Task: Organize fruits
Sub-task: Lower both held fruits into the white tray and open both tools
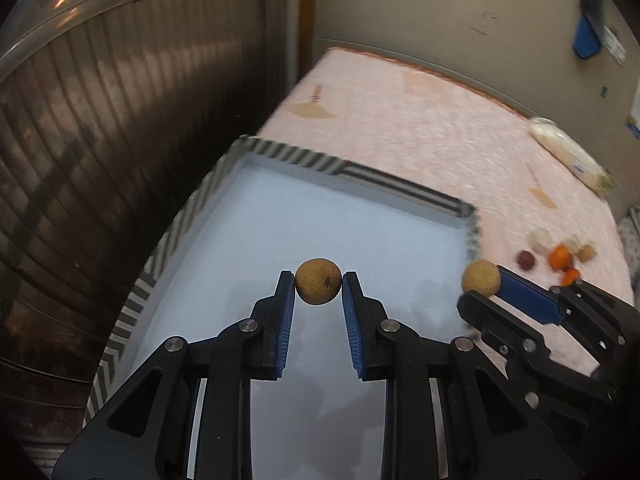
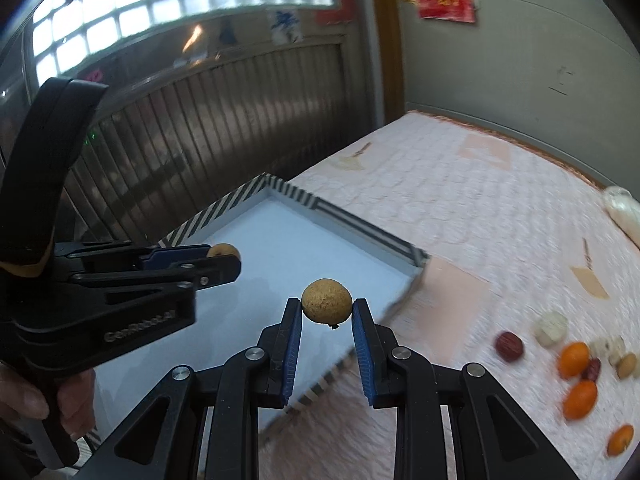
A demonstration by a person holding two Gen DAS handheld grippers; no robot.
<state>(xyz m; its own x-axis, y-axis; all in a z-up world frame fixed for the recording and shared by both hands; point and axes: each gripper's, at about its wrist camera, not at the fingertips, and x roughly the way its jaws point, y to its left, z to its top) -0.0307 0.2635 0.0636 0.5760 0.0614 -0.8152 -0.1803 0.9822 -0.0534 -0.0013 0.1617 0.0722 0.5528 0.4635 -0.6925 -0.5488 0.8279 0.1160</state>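
My left gripper (image 1: 318, 286) is shut on a round brown longan (image 1: 318, 285) and holds it over the pale blue floor of a striped-rim tray (image 1: 304, 158). My right gripper (image 2: 326, 307) is shut on a second brown longan (image 2: 326, 300), above the tray's (image 2: 360, 226) right edge. In the left wrist view the right gripper (image 1: 482, 280) and its longan (image 1: 481, 278) show at the tray's right corner. In the right wrist view the left gripper (image 2: 224, 256) and its longan (image 2: 224, 251) show over the tray. Loose fruits lie on the pink cloth: kumquats (image 2: 574, 358), red dates (image 2: 509, 346).
The pink quilted cloth (image 2: 460, 200) covers the table. Pale round fruits (image 2: 552, 328) lie among the pile at right. A white plastic bag (image 1: 568, 152) lies at the far right. A dark ribbed shutter (image 1: 100, 140) stands left of the tray. A hand (image 2: 24, 400) holds the left gripper.
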